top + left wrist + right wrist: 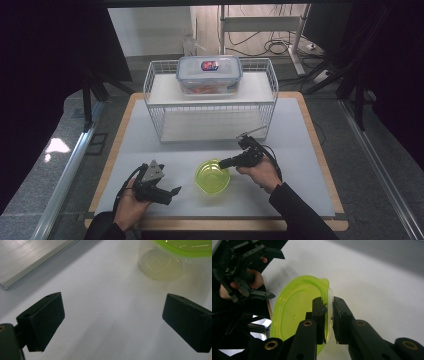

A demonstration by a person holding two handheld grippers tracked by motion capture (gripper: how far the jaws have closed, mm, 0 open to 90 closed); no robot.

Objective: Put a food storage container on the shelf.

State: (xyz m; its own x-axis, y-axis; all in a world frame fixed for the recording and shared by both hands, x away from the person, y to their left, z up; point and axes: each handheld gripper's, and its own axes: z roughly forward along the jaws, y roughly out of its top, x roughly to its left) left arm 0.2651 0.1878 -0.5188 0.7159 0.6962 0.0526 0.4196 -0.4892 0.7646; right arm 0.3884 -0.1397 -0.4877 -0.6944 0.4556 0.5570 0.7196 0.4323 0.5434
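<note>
Right gripper [328, 315] pinched onto the rim of the green tub [212, 176], one jaw inside the wall, one outside, gap nearly gone with only the thin plastic edge between. Left gripper [159, 192] wide open, holding nothing, hovering over the white mat [300, 130] just left of the tub. Tub itself near the front middle of the mat, in front of the wire rack [210, 100]; on the rack's upper shelf, a clear lidded box [209, 75] with something orange inside.

Likely step: lifting or shifting the tub by its rim. Best done with the grip kept square on the wall, not sliding toward the spout-like lip, since soft plastic probably flexes and could slip free. Slow, level lift advisable; a tilt would swing the tub's weight around the pinch point. Left gripper free to steady the far wall if needed. Good clearance from the rack's lower front wire worth keeping.

Hard to tell: how deep the inner jaw reaches down the wall, hidden behind the translucent plastic. Tub's base cut off in the right gripper view. Contents of the lidded box blurred. Tub seemingly empty, though not certain.
</note>
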